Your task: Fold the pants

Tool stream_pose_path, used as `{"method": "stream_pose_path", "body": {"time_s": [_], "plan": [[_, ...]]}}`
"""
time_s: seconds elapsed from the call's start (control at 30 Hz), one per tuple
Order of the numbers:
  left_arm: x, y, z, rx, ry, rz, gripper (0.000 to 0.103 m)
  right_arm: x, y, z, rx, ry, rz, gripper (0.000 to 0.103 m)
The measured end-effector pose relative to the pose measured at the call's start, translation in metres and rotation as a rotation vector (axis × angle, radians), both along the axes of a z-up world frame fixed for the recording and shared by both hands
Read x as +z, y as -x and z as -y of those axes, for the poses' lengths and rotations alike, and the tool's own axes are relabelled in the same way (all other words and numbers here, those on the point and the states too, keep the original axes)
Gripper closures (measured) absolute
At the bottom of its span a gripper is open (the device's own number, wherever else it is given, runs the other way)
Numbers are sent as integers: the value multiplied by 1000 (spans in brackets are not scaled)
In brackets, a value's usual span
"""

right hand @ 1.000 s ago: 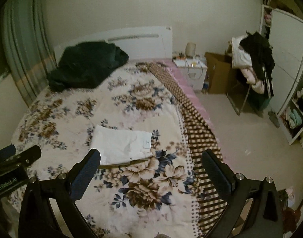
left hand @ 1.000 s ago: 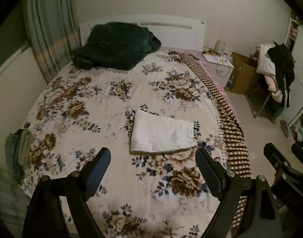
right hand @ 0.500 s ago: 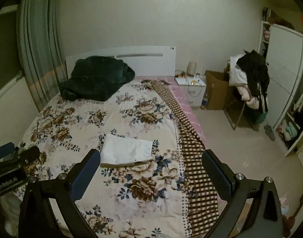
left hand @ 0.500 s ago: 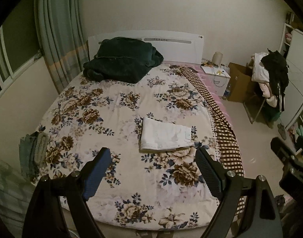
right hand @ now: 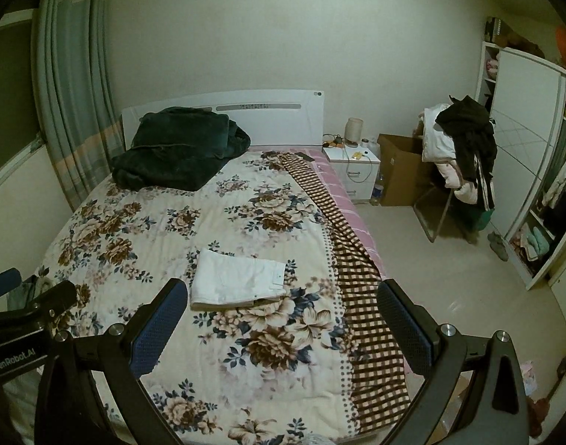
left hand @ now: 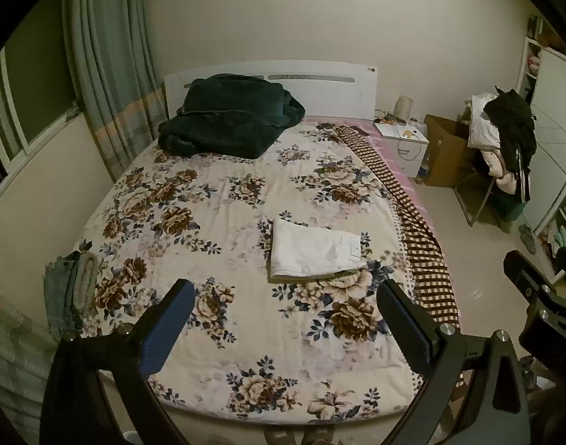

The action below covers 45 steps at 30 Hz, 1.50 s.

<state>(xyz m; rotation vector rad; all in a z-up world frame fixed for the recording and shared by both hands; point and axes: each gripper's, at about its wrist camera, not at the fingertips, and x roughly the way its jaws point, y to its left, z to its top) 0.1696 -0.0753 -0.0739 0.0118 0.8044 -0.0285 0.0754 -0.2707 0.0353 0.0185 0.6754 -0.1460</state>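
The white pants point(left hand: 314, 254) lay folded into a flat rectangle on the floral quilt point(left hand: 216, 230), right of the bed's middle and toward its foot, with a small tag showing at the right end. Nothing touched them.

The left gripper point(left hand: 284, 328) hung over the foot of the bed, well short of the pants, its jaws opening wide with nothing between them but the quilt below. The right gripper point(right hand: 283, 328) hung just beside it, nearer the bed's right edge, its jaws spread wide too and empty. In the left wrist view the right gripper's body showed at the far right; in the right wrist view the left gripper's body showed at the far left.

A checked blanket point(right hand: 351, 296) ran down the right side of the quilt, over a pink sheet point(right hand: 344, 194). A dark green blanket point(left hand: 227, 122) lay heaped at the head of the bed against the white headboard point(left hand: 331, 89). A small bundle of green cloth point(left hand: 69, 289) sat on the quilt's left edge.

Curtains point(left hand: 108, 85) hung at the left. Right of the bed stood a nightstand point(right hand: 355, 167), a cardboard box point(right hand: 399, 170), a chair piled with clothes point(right hand: 460, 152) and a white wardrobe point(right hand: 523, 118).
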Motion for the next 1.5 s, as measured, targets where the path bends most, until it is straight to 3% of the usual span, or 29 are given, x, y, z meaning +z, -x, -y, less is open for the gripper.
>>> {"method": "stream_pose_path", "body": {"time_s": [1.5], "plan": [[12,-4,13,0,4,13,3,0,-18,2,14,-34,-20,0]]}}
